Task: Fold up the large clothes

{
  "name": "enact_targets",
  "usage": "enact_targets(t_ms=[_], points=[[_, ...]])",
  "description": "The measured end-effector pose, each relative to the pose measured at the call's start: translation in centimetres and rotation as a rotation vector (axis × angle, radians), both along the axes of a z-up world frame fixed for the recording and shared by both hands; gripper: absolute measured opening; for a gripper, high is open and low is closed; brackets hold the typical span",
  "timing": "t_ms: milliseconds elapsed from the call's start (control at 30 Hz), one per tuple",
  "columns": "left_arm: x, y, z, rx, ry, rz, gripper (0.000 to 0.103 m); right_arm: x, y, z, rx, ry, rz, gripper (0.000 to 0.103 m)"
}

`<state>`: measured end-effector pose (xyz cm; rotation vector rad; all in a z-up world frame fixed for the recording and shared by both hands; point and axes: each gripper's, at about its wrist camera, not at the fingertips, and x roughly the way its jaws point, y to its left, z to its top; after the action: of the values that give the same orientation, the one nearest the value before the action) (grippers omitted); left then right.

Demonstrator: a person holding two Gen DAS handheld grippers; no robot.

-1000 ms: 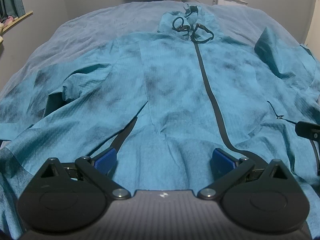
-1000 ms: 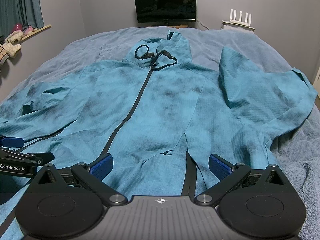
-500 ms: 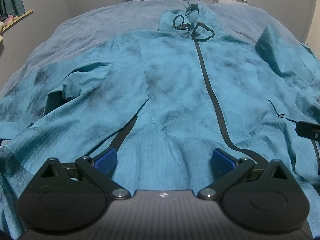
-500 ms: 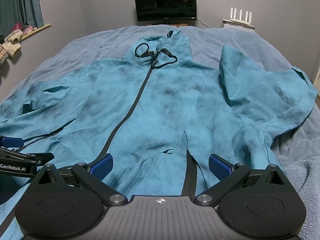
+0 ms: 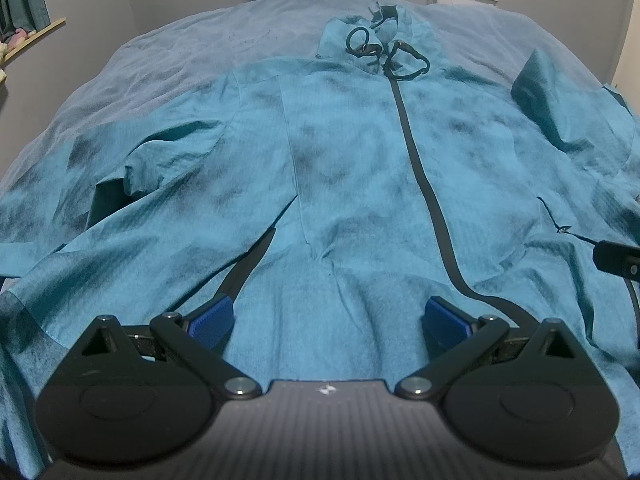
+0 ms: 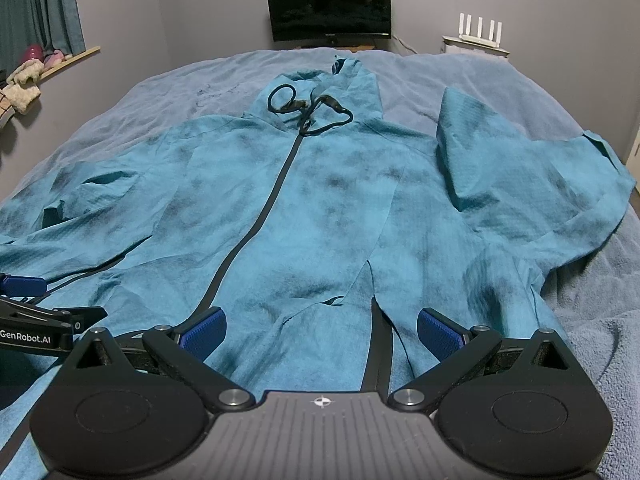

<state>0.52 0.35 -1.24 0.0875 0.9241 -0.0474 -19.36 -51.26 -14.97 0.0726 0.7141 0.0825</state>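
A large teal hooded jacket [image 5: 344, 184] [image 6: 328, 208] lies face up on the bed, zipped, with a black zip line [image 5: 420, 176] running to the hem and black drawcords [image 6: 308, 108] looped at the hood. Its sleeves spread to both sides, the right one [image 6: 528, 184] rumpled and partly folded up. My left gripper [image 5: 328, 324] hovers open over the hem left of the zip, nothing between its blue pads. My right gripper [image 6: 320, 332] is open above the hem on the right half. Each gripper's edge shows in the other's view.
The jacket rests on a grey-blue bedspread [image 6: 500, 92] that covers the whole bed. Behind the bed stand a dark monitor [image 6: 328, 4] and a white router [image 6: 478, 36]. A shelf with soft items [image 6: 24, 80] and a curtain line the left wall.
Both grippers stay open. The left view has crept slightly forward and down over the hem; the right view is almost unchanged. The jacket has not moved.
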Motion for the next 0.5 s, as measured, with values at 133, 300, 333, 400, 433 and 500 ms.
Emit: enact_targets(t_ms=[133, 300, 333, 400, 433, 500], points=[[-0.01, 0.01, -0.01, 0.000, 0.000, 0.000, 0.103, 0.02, -0.02, 0.01, 0.000, 0.001, 0.000, 0.103], [-0.02, -0.01, -0.11, 0.001, 0.002, 0.001, 0.103, -0.01, -0.01, -0.01, 0.000, 0.002, -0.001, 0.103], [-0.03, 0.00, -0.12, 0.000, 0.002, 0.001, 0.103, -0.16, -0.02, -0.12, 0.000, 0.002, -0.001, 0.103], [-0.08, 0.00, -0.15, 0.001, 0.002, 0.001, 0.103, -0.12, -0.01, -0.10, 0.000, 0.002, -0.001, 0.103], [-0.01, 0.01, -0.16, 0.001, 0.002, 0.001, 0.103, -0.10, -0.02, -0.10, 0.000, 0.002, -0.001, 0.103], [-0.07, 0.03, -0.21, 0.000, 0.003, 0.001, 0.103, -0.05, 0.00, -0.09, 0.000, 0.003, -0.001, 0.103]])
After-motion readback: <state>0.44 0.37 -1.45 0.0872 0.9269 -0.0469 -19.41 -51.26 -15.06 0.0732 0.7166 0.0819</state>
